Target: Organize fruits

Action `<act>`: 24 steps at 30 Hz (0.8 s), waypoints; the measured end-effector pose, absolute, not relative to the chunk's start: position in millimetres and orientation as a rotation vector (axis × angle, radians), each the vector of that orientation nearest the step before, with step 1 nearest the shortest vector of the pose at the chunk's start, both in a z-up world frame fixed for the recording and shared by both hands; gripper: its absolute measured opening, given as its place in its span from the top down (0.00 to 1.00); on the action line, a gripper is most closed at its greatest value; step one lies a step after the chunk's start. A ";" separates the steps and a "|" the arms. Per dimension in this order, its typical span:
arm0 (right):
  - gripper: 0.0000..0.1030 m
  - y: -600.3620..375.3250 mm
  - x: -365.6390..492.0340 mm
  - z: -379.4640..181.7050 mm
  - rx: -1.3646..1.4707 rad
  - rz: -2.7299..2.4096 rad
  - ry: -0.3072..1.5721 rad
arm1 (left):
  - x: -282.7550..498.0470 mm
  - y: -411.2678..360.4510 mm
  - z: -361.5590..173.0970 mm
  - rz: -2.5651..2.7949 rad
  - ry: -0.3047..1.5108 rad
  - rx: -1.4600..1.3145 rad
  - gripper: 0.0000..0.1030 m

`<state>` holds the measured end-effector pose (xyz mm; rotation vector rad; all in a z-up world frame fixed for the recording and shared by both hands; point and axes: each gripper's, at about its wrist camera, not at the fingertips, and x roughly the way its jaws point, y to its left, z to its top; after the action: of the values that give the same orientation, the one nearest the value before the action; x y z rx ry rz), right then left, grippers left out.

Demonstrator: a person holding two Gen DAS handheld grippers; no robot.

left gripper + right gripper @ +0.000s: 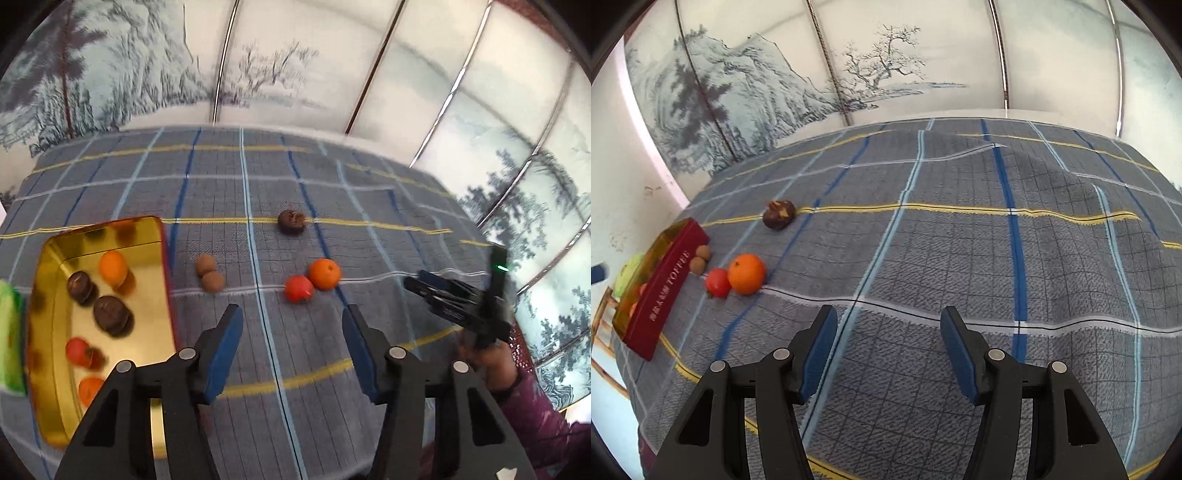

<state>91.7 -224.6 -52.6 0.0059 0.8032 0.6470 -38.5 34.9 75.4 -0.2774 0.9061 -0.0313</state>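
Both views are bright, with soft and even daylight. The shadows are weak: a small dark patch lies under the orange (746, 273) and under the red fruit (717, 282), on their lower right side. The left wrist view has motion blur; the gold tin (48, 332) and the fruits inside it are smeared, and the wall mural (110, 74) looks streaked. The inner wall of the tin shines and reflects dark spots. The right wrist view is sharper, and the weave of the plaid cloth (960, 258) is clear. The fisheye lens bends straight lines strongly near the edges, and the corners are black.
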 end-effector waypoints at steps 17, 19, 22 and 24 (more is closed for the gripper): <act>0.37 -224.6 80.0 -48.8 0.031 0.774 0.766 | 53.8 72.3 4.9 0.186 1.098 -0.272 0.57; 0.37 -225.4 81.5 -48.5 0.039 0.777 0.768 | 56.2 71.1 0.6 0.198 1.101 -0.256 0.57; 0.35 -226.1 83.0 -48.5 0.052 0.783 0.769 | 58.8 66.6 -1.0 0.200 1.094 -0.230 0.58; 0.35 -225.2 83.9 -48.6 0.054 0.785 0.771 | 59.9 62.1 -1.4 0.218 1.090 -0.194 0.82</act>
<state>83.9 -225.2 -48.6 0.0536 0.7710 0.7850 59.9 62.1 -1.4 -0.1940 1.0900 0.2184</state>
